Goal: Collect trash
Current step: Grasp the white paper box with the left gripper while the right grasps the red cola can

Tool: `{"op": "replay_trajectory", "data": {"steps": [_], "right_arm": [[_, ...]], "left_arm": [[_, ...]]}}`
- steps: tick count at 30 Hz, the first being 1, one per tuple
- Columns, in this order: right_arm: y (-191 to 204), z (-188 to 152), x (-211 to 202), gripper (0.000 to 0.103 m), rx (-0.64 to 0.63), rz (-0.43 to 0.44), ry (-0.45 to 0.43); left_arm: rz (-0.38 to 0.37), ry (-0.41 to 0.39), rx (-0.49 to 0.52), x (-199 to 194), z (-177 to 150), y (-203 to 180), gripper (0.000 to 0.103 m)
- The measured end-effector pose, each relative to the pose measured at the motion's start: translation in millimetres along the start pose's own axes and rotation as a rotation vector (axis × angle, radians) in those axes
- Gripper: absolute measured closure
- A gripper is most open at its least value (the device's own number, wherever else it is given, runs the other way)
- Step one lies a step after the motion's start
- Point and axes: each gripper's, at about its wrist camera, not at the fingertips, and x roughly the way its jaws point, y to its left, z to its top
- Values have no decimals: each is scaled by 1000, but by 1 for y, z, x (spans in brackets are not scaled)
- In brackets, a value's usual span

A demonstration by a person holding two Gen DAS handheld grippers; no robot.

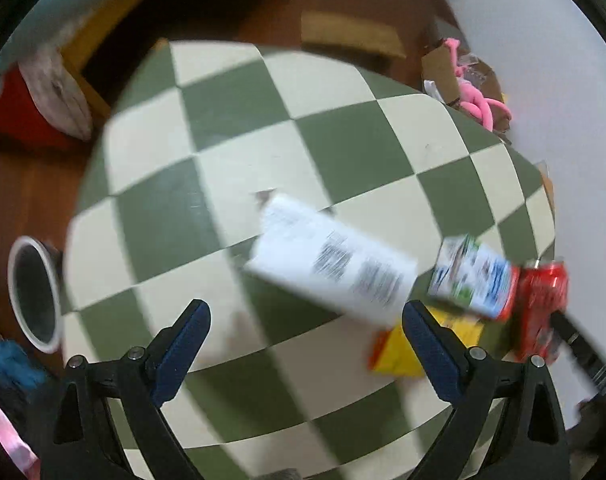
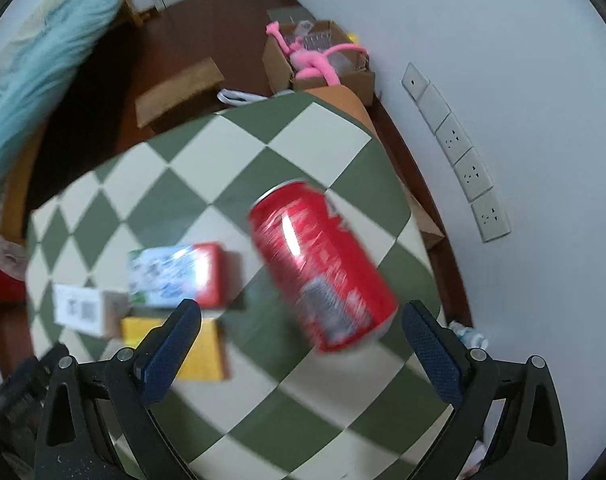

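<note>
On a green-and-cream checkered mat (image 1: 239,152) lie a white box with barcodes (image 1: 331,268), a blue-white-red carton (image 1: 475,276), a red soda can (image 1: 543,308) and a yellow box (image 1: 399,352). My left gripper (image 1: 305,312) is open, and the white box sits just ahead of it, close to its right finger. My right gripper (image 2: 301,312) is open too. The red can (image 2: 323,264) lies ahead of it, its near end reaching between the fingertips, closer to the right one. To its left are the carton (image 2: 179,276), white box (image 2: 83,310) and yellow box (image 2: 199,344). Both views are motion-blurred.
A white-rimmed round bin (image 1: 35,288) stands on the wooden floor left of the mat. A cardboard box with a pink plush toy (image 2: 319,64) sits beyond the mat by the white wall with sockets (image 2: 463,160). A bed with a teal blanket (image 2: 35,72) is at far left.
</note>
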Motion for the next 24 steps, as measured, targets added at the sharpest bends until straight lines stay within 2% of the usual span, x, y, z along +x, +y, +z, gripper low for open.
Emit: {"op": "replay_trajectory", "data": {"steps": [3, 6, 8, 10, 11, 12, 13, 15, 17, 19, 21, 24], "right_arm": [[4, 13, 22, 2, -27, -12, 40], [4, 19, 39, 3, -29, -13, 72], [4, 21, 49, 13, -28, -8, 83], [2, 22, 56, 17, -29, -25, 91], [0, 22, 57, 18, -30, -28, 91], [-2, 22, 58, 18, -24, -15, 90], [-5, 22, 58, 18, -17, 0, 94], [-10, 22, 58, 19, -6, 22, 103], [-15, 19, 59, 19, 11, 47, 119], [-21, 12, 58, 19, 35, 87, 152], [-26, 3, 59, 19, 55, 131, 196], [-30, -10, 60, 19, 58, 162, 246]], "left_arm": [[-26, 53, -64, 12, 15, -8, 5], [-18, 77, -129, 21, 24, -10, 6], [-20, 103, -182, 28, 28, -6, 6], [-18, 131, -219, 35, 28, -1, 7], [-22, 137, -233, 38, 26, 2, 19], [-19, 135, -239, 38, 25, 5, 21], [-19, 114, -233, 35, 23, 4, 28], [-6, 89, -188, 30, 20, 3, 37], [-7, 76, -100, 27, 15, 0, 47], [5, 60, 9, 21, 9, -4, 50], [48, 22, 129, 14, -1, -4, 50], [91, 12, 238, 12, -14, 1, 50]]}}
